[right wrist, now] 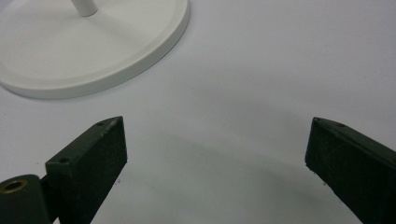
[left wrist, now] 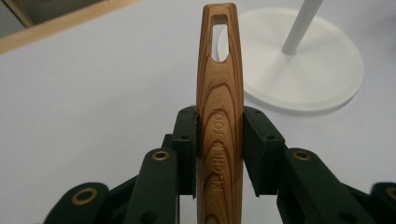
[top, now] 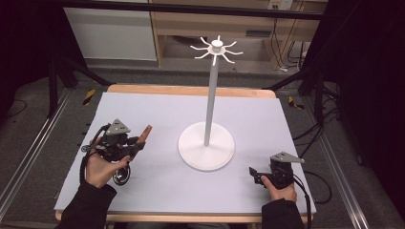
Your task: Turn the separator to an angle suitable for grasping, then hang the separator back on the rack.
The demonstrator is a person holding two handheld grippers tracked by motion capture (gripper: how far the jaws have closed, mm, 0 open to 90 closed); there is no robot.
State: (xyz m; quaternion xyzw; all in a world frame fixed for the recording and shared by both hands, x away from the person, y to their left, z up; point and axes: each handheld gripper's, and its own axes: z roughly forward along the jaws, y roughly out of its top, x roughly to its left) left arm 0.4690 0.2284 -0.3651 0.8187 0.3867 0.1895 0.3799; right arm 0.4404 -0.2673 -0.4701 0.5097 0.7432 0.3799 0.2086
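My left tool (left wrist: 219,140) was clamped on the wooden utensil handle (left wrist: 220,93), pointing toward the white stand (top: 206,145); my right tool (right wrist: 215,158) sat wide open over the surface (top: 157,191), holding nothing.

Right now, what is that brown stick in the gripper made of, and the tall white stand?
The brown stick looks like wood with a smooth, lightly glossy finish: curved grain lines run along it, and letters are pressed into it. The left gripper clamps it. The tall white stand looks painted metal or plastic, matte and even white; which one, the look leaves open.
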